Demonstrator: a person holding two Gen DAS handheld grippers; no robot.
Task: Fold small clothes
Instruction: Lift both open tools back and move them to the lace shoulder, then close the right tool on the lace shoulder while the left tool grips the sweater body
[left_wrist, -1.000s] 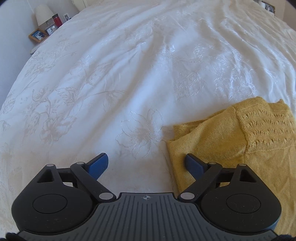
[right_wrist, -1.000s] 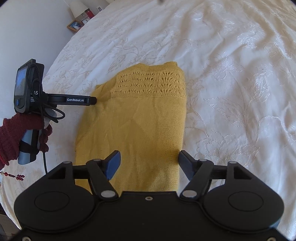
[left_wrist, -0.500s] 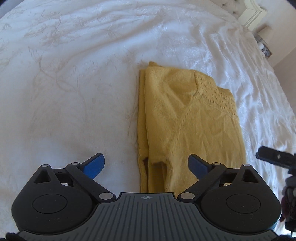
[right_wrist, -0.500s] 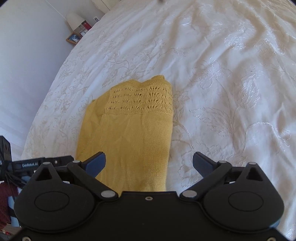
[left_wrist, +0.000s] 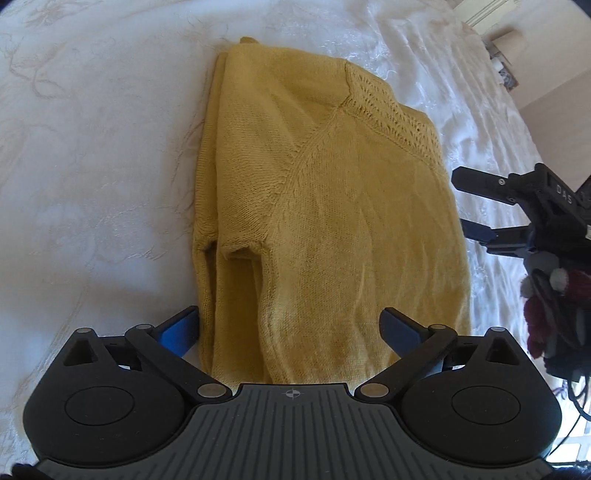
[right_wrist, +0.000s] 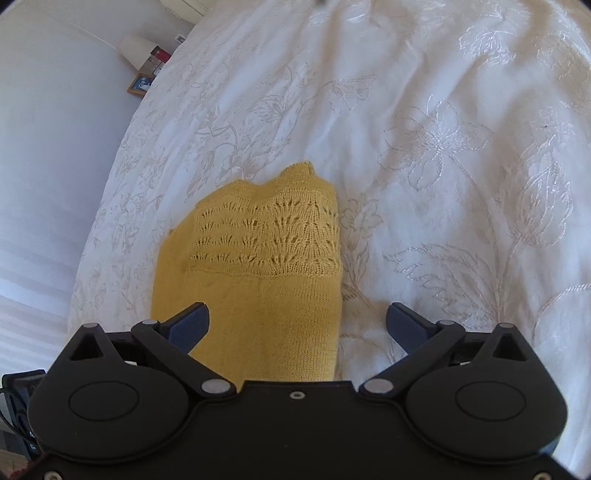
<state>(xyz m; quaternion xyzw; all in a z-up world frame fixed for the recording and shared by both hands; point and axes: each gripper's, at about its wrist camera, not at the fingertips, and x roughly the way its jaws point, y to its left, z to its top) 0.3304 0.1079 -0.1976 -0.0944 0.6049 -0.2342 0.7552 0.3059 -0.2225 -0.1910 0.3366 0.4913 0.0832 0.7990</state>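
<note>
We see a yellow knit sweater (left_wrist: 332, 206) lying folded on a white bedspread (left_wrist: 92, 166) with a pale floral pattern. In the left wrist view the sweater fills the middle of the scene, running from near the camera to the far side, with a folded sleeve along its left edge and a band of lace stitching near its far right corner.

Our left gripper (left_wrist: 290, 328) is spread wide and holds nothing. Its left fingertip (left_wrist: 181, 328) sits just beside the sweater's left edge, over the bedspread, and the other one is over the near right part of the knit. We cannot tell whether either pad touches the fabric.

Our right gripper (right_wrist: 297, 325) also stands wide apart and empty. In its own view the left fingertip (right_wrist: 192, 325) is over the yellow knit, while the right one is over bare bedspread, just right of the sweater's edge. The lace band (right_wrist: 266, 236) lies beyond the fingers, toward the far end of the garment.

From the left wrist view the right gripper appears at the right edge, beside the sweater, held in a hand wearing a dark red glove (left_wrist: 543, 314).

At the far left of the right wrist view a lamp (right_wrist: 135, 50) and a small framed picture (right_wrist: 140, 84) stand by the bed.
</note>
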